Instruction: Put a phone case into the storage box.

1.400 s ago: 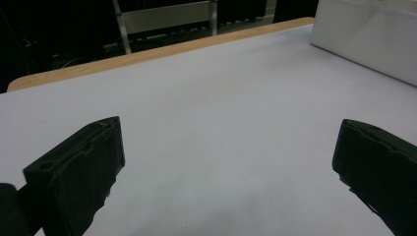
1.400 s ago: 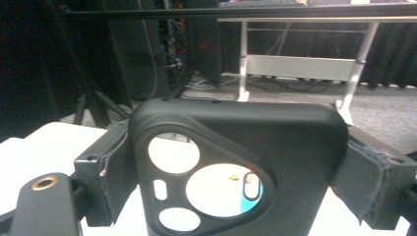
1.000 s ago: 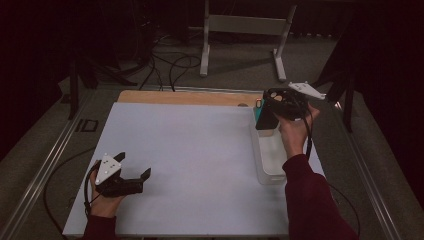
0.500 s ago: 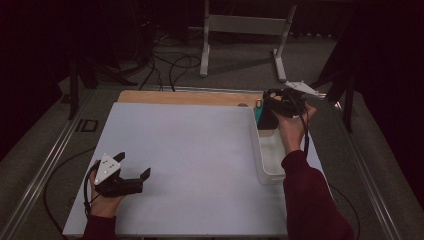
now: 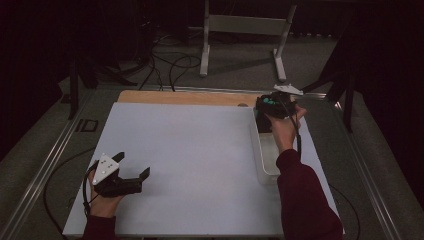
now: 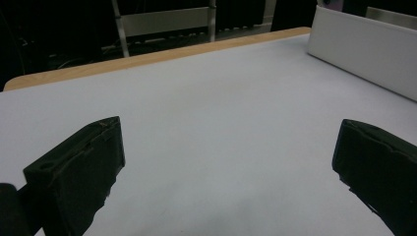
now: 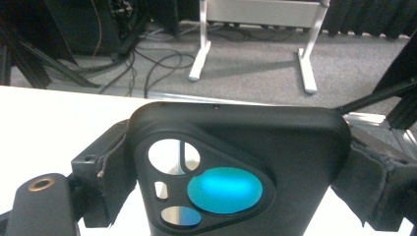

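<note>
Two grippers are working: your left gripper (image 5: 134, 172) rests near you on the desk (image 5: 200, 150), jaws spread and empty. Farther off, your right gripper (image 5: 267, 107) is clenched on a black device (image 7: 236, 167), holding it above the far end of the white bin (image 5: 265, 165). Next, carry it clear and set it down gently.

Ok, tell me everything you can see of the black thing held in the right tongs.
The black case is a flat, matte, plastic-looking piece with rounded corners. A raised three-cornered panel holds round openings, one glowing teal, others silvery. The right tongs clamp it at both sides. In the high view it is held above the far end of the white bin.
</note>
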Demonstrator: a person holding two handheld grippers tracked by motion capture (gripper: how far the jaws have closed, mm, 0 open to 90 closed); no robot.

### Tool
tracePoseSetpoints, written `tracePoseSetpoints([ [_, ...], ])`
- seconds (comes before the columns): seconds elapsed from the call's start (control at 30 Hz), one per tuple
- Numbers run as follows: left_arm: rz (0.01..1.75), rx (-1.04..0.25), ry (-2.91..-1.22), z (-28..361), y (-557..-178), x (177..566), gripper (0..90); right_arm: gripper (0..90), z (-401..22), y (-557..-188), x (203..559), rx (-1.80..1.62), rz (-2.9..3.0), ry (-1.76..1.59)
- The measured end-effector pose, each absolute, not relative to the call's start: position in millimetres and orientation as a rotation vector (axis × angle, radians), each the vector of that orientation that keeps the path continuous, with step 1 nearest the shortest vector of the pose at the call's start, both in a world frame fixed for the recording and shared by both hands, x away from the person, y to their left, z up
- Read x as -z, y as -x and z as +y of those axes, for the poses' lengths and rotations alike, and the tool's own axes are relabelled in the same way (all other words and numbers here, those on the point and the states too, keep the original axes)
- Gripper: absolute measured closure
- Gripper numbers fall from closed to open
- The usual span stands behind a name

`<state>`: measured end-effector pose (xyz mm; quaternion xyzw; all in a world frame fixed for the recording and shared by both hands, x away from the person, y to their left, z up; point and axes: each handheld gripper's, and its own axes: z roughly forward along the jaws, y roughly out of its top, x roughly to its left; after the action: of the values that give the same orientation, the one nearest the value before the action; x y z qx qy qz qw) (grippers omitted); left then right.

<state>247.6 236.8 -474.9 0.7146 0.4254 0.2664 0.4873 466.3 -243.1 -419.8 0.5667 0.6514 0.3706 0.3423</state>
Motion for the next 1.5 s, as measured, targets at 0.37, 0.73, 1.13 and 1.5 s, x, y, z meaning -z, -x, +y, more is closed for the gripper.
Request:
tracePoseSetpoints([
  [0.37, 1.031, -0.643, -1.727, 238, -246, 473, 0.0, 12.0, -246, -475, 435, -0.924, 1.686, -1.535],
  [0.73, 1.028, -0.637, -1.724, 238, -245, 473, 0.8, 8.8, -253, -477, 432, -0.996, 1.660, -1.528],
  [1.13, 1.037, -0.648, -1.717, 240, -245, 472, 0.3, 8.8, -257, -456, 421, -1.102, 1.655, -1.527],
  [1.5, 1.047, -0.652, -1.721, 241, -246, 472, 0.0, 8.8, -252, -411, 425, -1.144, 1.765, -1.462],
])
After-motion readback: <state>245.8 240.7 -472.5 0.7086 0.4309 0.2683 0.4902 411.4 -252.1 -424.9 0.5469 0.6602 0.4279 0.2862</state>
